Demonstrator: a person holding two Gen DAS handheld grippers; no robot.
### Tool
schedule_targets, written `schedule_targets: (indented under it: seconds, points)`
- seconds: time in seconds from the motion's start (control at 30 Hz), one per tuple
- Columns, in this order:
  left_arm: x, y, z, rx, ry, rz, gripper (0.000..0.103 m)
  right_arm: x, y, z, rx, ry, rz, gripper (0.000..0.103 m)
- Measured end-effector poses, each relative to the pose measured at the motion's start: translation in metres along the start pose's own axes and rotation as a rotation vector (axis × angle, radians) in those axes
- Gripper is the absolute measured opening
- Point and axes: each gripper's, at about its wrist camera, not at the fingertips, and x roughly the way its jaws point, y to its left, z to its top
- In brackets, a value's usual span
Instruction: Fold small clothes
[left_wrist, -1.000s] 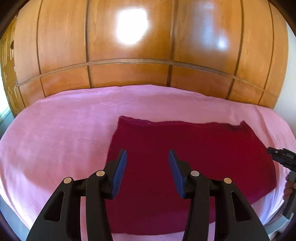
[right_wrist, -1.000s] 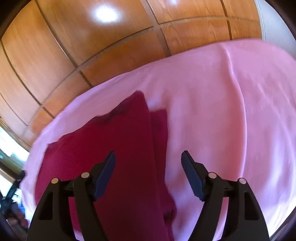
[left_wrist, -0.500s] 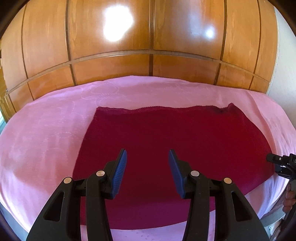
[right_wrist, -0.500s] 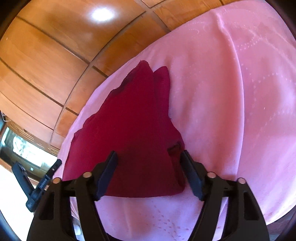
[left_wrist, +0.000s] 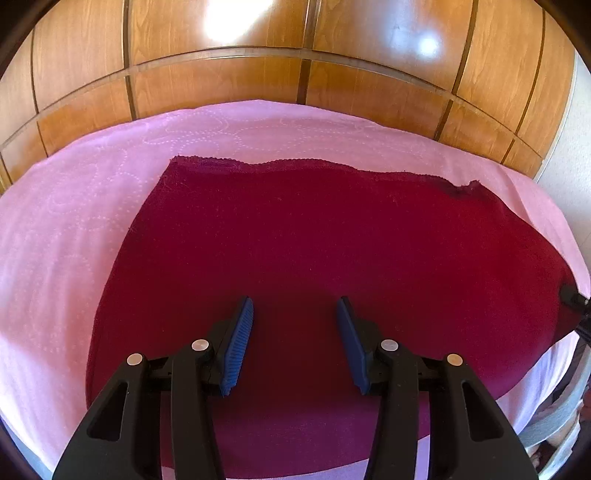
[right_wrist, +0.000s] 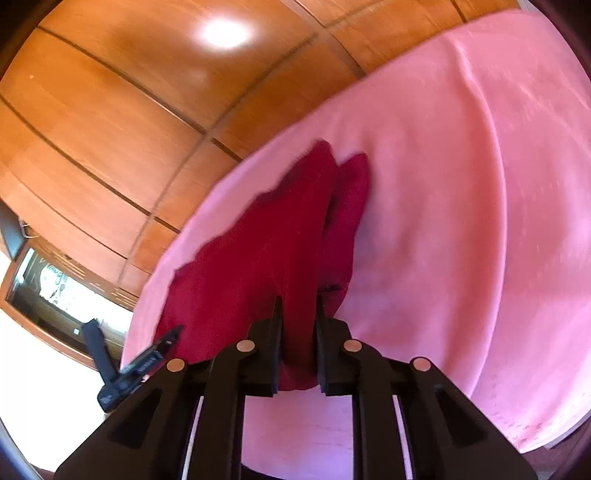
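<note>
- While the right gripper (right_wrist: 298, 332) is clamped on the near right corner of the dark red garment (left_wrist: 325, 258), the left gripper (left_wrist: 294, 339) hangs over the cloth's near middle with its jaws apart and nothing between them.
- That garment lies spread on the pink bedcover (left_wrist: 74, 229), its scalloped far hem toward the bed's far edge and its near hem close to the near edge.
- By my reading, the step in hand is the grasp that begins a fold: one corner is taken, the other is not.
- Next, the left gripper probably needs to reach the near left corner and close on it, so both corners can be carried across together.
- From the right wrist view a second layer or flap (right_wrist: 351, 206) shows beside the main panel at the right edge; it could bunch as the corner lifts.
- Behind the bed stands a glossy wooden panelled wall (left_wrist: 295, 48), well clear of the work.
- Nothing else rests on the bedcover to obstruct the fold.
</note>
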Motion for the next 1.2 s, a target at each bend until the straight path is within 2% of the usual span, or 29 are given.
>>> schedule_targets:
  seconds: [0.23,0.47,0.83,0.93,1.07,1.2]
  points:
    - [-0.013,0.010,0.001,-0.021,-0.011,-0.001,0.046,0.001,0.047,0.017,-0.087,-0.015,0.074,0.012]
    - [-0.027,0.029,0.003,-0.054,-0.039,0.004,0.046,0.030,0.110,0.028,-0.231,0.023,0.121,0.011]
    - [-0.038,0.056,0.002,-0.098,-0.044,0.006,0.046,0.080,0.176,0.015,-0.354,0.129,0.202,0.006]
    - [-0.044,0.069,0.001,-0.113,-0.052,0.016,0.046,0.106,0.198,0.006,-0.405,0.180,0.203,0.006]
    - [-0.049,0.096,-0.001,-0.190,-0.037,-0.014,0.046,0.130,0.207,-0.011,-0.447,0.216,0.177,0.006]
    - [-0.057,0.105,0.000,-0.205,-0.044,-0.049,0.046,0.106,0.181,-0.006,-0.359,0.147,0.186,0.006]
